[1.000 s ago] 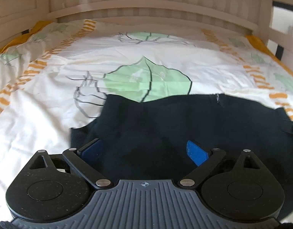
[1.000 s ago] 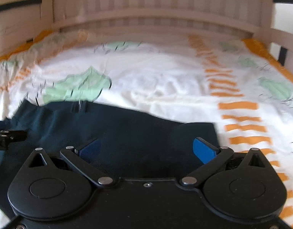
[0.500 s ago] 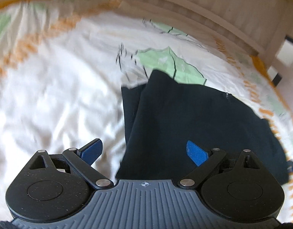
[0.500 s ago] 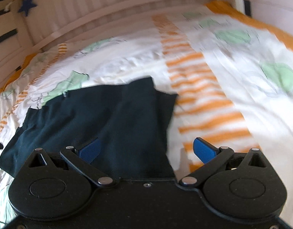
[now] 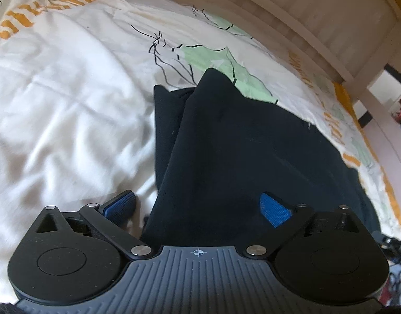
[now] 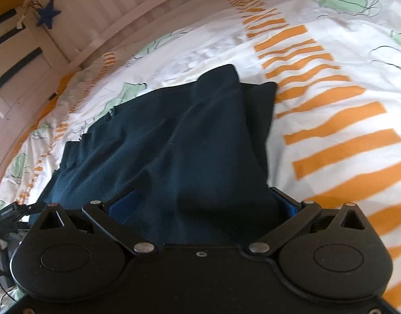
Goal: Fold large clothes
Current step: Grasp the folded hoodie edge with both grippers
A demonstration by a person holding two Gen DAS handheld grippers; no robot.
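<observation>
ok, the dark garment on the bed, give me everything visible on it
The dark garment is navy-black, a soft, matte knit-looking fabric. It lies folded over on the leaf-print duvet, a lower layer peeking out along both side edges, wrinkled. A small zipper pull shows at its far edge. Both hand-held grippers, left and right, straddle its near edge, open.

We see soft daylight over both views, washing the white duvet (image 5: 69, 99) nearly flat. The dark garment (image 6: 174, 144) swallows its own folds in shadow. Fisheye bending curves the headboard (image 5: 318, 18), and slight blur softens the orange stripes (image 6: 344, 130).
</observation>
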